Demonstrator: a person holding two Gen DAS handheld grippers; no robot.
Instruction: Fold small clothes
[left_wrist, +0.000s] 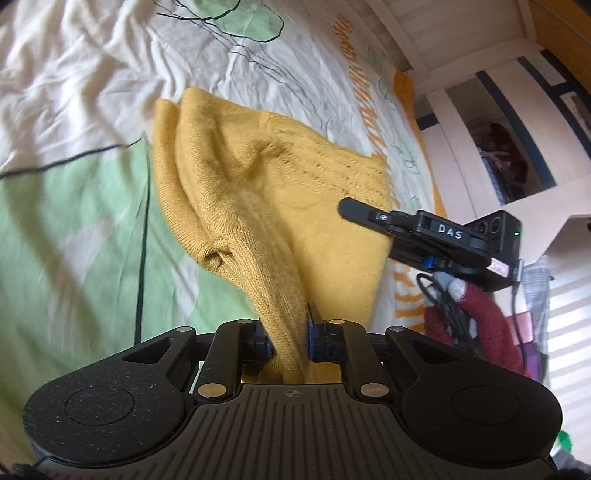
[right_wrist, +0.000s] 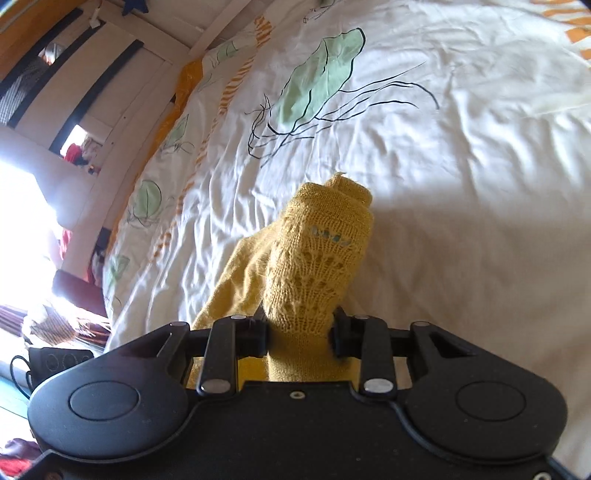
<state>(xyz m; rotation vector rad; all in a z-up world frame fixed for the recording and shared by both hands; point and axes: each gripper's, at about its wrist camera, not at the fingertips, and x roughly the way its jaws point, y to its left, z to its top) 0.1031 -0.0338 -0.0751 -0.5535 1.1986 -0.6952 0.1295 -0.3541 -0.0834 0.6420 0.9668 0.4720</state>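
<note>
Pinching the yellow knit sweater (left_wrist: 280, 192) above the bedsheet (left_wrist: 74, 221), both grippers' fingers (left_wrist: 316, 332) (right_wrist: 338, 332) grip bunched fabric.

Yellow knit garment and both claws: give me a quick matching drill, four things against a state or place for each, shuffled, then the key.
Things:
1. left claw
2. right claw
3. yellow knit garment
4. bedcover

States or places:
A. white with green leaf prints, spread under everything
B. shut on a plain-knit bunch of the garment
C. shut on a lacy openwork bunch of the garment
D. partly lifted, gripped at two spots

Pairs: 1-B, 2-C, 3-D, 4-A
</note>
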